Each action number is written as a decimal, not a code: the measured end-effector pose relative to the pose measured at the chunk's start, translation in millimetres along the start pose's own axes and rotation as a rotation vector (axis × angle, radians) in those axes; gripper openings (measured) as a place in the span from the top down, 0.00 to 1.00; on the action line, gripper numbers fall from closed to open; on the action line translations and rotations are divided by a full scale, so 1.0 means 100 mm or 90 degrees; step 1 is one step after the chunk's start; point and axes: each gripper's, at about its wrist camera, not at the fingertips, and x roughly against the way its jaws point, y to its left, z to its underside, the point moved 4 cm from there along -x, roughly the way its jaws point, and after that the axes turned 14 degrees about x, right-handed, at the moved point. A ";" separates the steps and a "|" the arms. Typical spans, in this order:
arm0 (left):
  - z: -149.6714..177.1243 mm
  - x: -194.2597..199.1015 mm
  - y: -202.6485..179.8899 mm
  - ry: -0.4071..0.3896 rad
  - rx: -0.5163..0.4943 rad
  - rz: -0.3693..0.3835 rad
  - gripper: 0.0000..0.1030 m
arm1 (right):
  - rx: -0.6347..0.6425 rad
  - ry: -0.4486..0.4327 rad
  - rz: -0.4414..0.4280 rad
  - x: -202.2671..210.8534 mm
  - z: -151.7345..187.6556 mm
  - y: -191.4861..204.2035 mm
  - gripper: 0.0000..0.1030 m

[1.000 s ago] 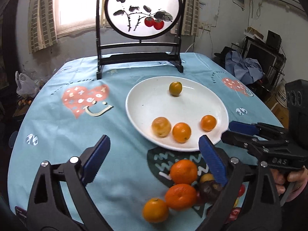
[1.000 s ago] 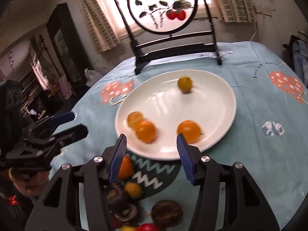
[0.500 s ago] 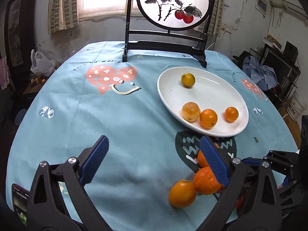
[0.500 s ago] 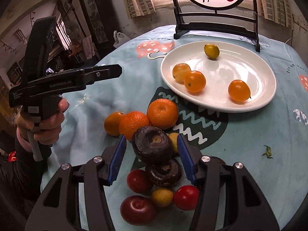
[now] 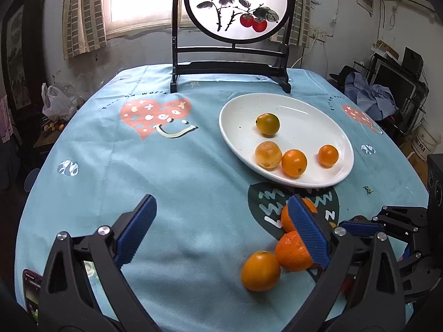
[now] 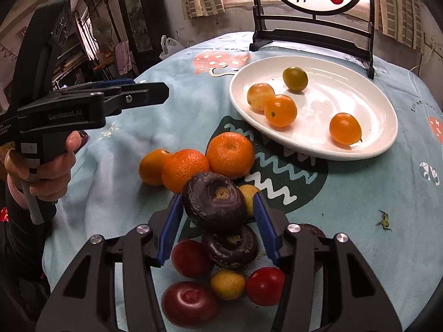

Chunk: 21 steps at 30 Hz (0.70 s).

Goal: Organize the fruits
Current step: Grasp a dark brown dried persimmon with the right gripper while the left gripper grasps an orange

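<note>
A white plate (image 5: 310, 110) (image 6: 368, 149) holds several small orange and yellow fruits. In front of it on the cloth lies a pile: three oranges (image 6: 231, 155) (image 5: 260, 271), dark purple fruits (image 6: 214, 202), red fruits (image 6: 189, 303) and small yellow ones. My right gripper (image 6: 218, 211) is open, its fingers either side of the top dark purple fruit, not closed on it. My left gripper (image 5: 221, 227) is wide open and empty above bare cloth, left of the oranges. It also shows in the right wrist view (image 6: 144, 94), held by a hand.
A black stand with a round painted screen (image 5: 238, 5) stands at the table's back edge behind the plate. A phone (image 5: 31, 287) lies at the near left table edge. Clutter and furniture surround the round table.
Both grippers pulled back from the plate toward the near edge. The right one came down over the fruit pile, its fingers now around the dark purple fruit. The left drifted left.
</note>
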 end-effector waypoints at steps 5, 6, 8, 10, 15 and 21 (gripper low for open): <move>0.09 0.07 -0.02 0.018 -0.060 0.041 0.05 | -0.028 -0.017 -0.019 0.05 0.00 -0.07 0.57; 0.15 0.10 -0.06 0.022 -0.086 0.057 0.05 | -0.043 -0.028 -0.027 0.09 -0.01 -0.10 0.57; 0.27 0.13 -0.12 0.022 -0.141 0.066 0.06 | -0.062 -0.045 -0.033 0.15 -0.02 -0.15 0.57; 0.43 0.13 -0.17 0.027 -0.197 0.068 0.08 | -0.072 -0.052 -0.024 0.19 -0.02 -0.20 0.57; 0.68 0.06 -0.22 0.063 -0.246 0.080 0.15 | -0.090 -0.049 -0.023 0.20 -0.01 -0.23 0.57; 0.80 -0.04 -0.28 0.088 -0.273 0.089 0.35 | -0.091 -0.048 -0.006 0.21 0.00 -0.24 0.57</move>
